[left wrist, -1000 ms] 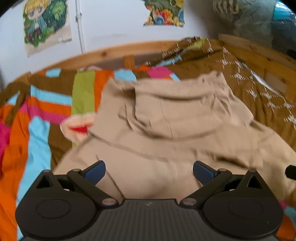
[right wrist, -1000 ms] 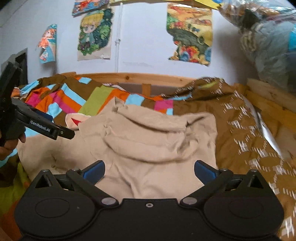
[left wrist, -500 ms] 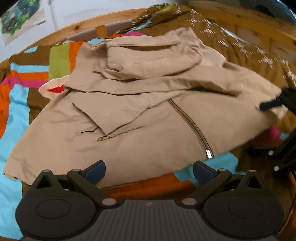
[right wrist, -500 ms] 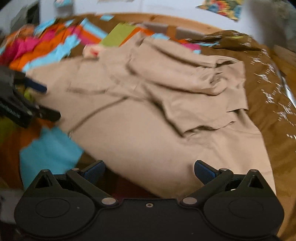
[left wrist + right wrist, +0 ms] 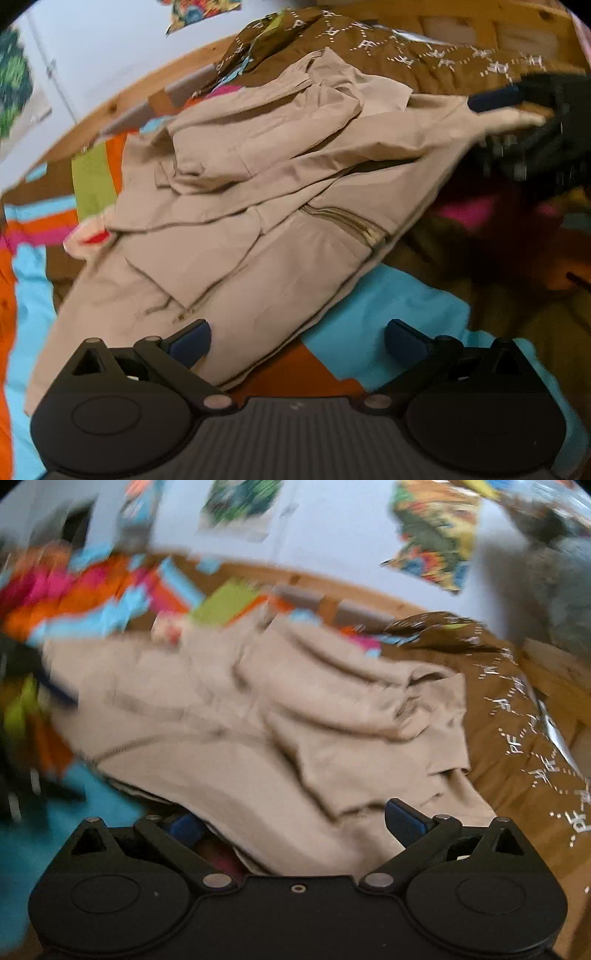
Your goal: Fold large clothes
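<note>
**Beige jacket spread on the bed, both grippers spread wide at its near hem**

A beige zip-up jacket is seen lying across a bed, on a bright patchwork blanket of blue, orange, pink and green blocks, with a brown patterned cover beyond it on the right. The upper part of the garment is bunched into folds toward the wooden bed frame, and the zipper is shown running diagonally across the front.

The left gripper is held with its jaws wide apart and nothing between them; its left fingertip is seen over the jacket's near edge, its right one over the blue blanket patch. Whether the fabric is touched cannot be told.

The right gripper is likewise held wide, with the jacket's hem lying across the gap between its fingers but not clamped. In the left wrist view it is seen at the jacket's far right corner, the fabric there lifted slightly off the bed. The right wrist view is blurred; posters are made out on the wall.
</note>
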Available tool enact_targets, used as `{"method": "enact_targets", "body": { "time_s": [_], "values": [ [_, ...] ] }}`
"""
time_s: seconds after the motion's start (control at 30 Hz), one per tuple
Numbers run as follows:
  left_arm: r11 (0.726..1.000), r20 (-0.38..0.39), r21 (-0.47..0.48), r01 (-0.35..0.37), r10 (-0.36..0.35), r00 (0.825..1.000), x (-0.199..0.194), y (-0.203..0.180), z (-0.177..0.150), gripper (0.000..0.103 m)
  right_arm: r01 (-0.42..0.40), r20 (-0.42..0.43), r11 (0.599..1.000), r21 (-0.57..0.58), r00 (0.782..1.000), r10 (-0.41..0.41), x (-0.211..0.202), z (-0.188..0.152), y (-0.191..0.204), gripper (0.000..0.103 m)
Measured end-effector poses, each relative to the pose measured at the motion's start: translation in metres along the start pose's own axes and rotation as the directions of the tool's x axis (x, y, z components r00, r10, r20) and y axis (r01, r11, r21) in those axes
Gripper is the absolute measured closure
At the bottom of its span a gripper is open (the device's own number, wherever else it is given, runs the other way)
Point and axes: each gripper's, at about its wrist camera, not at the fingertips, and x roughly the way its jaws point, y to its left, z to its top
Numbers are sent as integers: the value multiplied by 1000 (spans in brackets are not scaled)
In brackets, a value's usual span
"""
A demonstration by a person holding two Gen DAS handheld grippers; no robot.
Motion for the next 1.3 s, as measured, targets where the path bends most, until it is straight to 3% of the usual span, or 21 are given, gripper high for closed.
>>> {"method": "enact_targets", "body": {
  "time_s": [0.1, 0.27, 0.4, 0.6, 0.77, 0.97, 1.03, 1.1, 1.13, 1.23, 1.3],
  "values": [
    [999, 8, 6, -43, 43, 999, 2, 2, 2, 2, -15, 49, 993, 114, 999, 9, -4, 5, -14, 4],
    [990, -1, -24, -136, 136, 991, 5, 25, 0, 11, -9, 47, 991, 131, 999, 3, -4, 7, -18, 5],
    [982, -7, -40, -187, 187, 982, -2, 46, -14, 12, -5, 55, 993, 121, 998, -1, -5, 6, -17, 5],
    [942, -65, -118, -315, 309, 949, -3, 69, -39, 18, 6, 56, 996, 89, 998, -11, -8, 7, -13, 8],
    [920, -24, -142, -365, 365, 931, -12, 82, -40, 21, 45, 57, 998, -35, 997, -43, -15, 10, 0, 12],
    [920, 29, -63, -386, 389, 921, -16, 79, -39, 30, 52, -38, 971, -232, 997, -62, -23, 1, 17, 28],
    [915, 29, -59, -399, 401, 916, -15, 80, -41, 38, 41, -83, 952, -302, 994, -69, -26, -3, 22, 35],
    [917, 18, -81, -391, 394, 919, -15, 84, -44, 41, 35, -118, 935, -354, 990, -82, -28, -7, 25, 51],
    [918, 18, -99, -383, 387, 922, -15, 86, -45, 43, 32, -134, 929, -369, 987, -88, -29, -10, 25, 53],
    [920, 23, -111, -375, 380, 925, -17, 83, -46, 57, 10, -175, 928, -373, 981, -81, -33, -14, 27, 71],
    [924, 37, -107, -366, 372, 928, -19, 78, -45, 78, 13, -179, 926, -378, 980, -87, -36, -16, 30, 77]
  ]
}}
